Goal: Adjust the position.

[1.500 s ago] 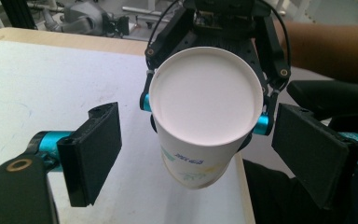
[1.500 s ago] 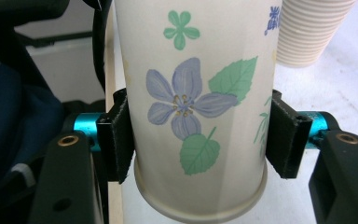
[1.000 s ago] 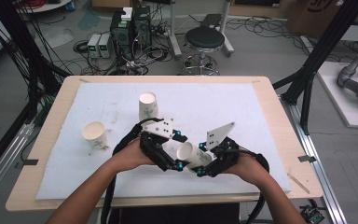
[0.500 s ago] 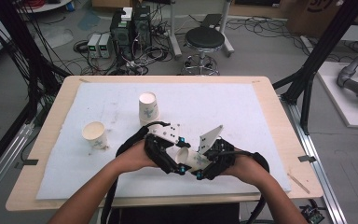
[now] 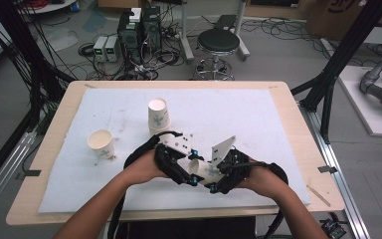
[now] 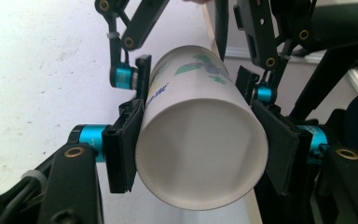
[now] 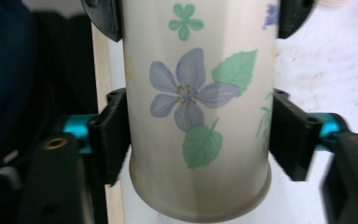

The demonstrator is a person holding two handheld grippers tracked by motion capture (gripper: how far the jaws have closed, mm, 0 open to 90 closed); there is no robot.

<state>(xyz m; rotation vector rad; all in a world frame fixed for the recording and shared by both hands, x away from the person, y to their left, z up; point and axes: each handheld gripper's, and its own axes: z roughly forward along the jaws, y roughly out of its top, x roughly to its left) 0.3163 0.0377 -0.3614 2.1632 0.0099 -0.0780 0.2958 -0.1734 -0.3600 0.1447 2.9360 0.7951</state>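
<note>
near the front edge of the white mat (image 5: 258,114), the left gripper (image 5: 181,167) and the right gripper (image 5: 219,179) meet on one paper cup (image 5: 201,169) lying on its side between them — from above, little more than its pale wall shows. the left gripper view looks into the cup's open mouth (image 6: 200,151), pads (image 6: 126,144) clamped at 9 and 3 o'clock, the other gripper's jaws pinching farther along. the right gripper view shows the purple flower print (image 7: 186,95), both pads (image 7: 112,135) pressed against the wall, while the high view alone gives two more cups — a stacked cup (image 5: 158,115) at 11 o'clock and a single cup (image 5: 101,143) at 9 o'clock.
</note>
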